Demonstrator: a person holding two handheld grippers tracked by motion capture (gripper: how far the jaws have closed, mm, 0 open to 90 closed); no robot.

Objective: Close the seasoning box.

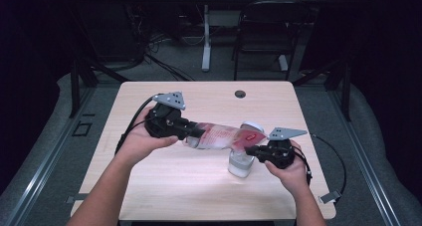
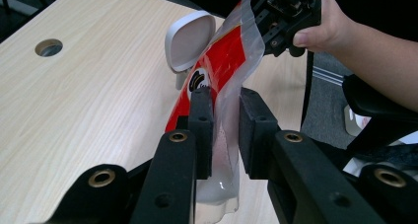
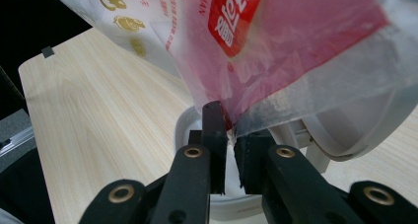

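Note:
A clear plastic bag (image 1: 219,136) with red and white print hangs slanted in the air between both grippers. My left gripper (image 1: 196,132) is shut on its upper left end; in the left gripper view the bag (image 2: 229,61) runs between the pads, midway at the left gripper (image 2: 226,103). My right gripper (image 1: 249,150) is shut on the bag's lower right corner, just above a white container (image 1: 242,164) whose flip lid (image 1: 251,126) stands up. In the right gripper view the bag (image 3: 296,36) is pinched at the right gripper (image 3: 230,123), over the container's rim (image 3: 187,130).
The light wooden table (image 1: 199,191) has a round cable hole (image 1: 240,93) near its far edge. A black chair (image 1: 268,32) and a white table leg (image 1: 206,42) stand beyond it. Cables trail off both grippers.

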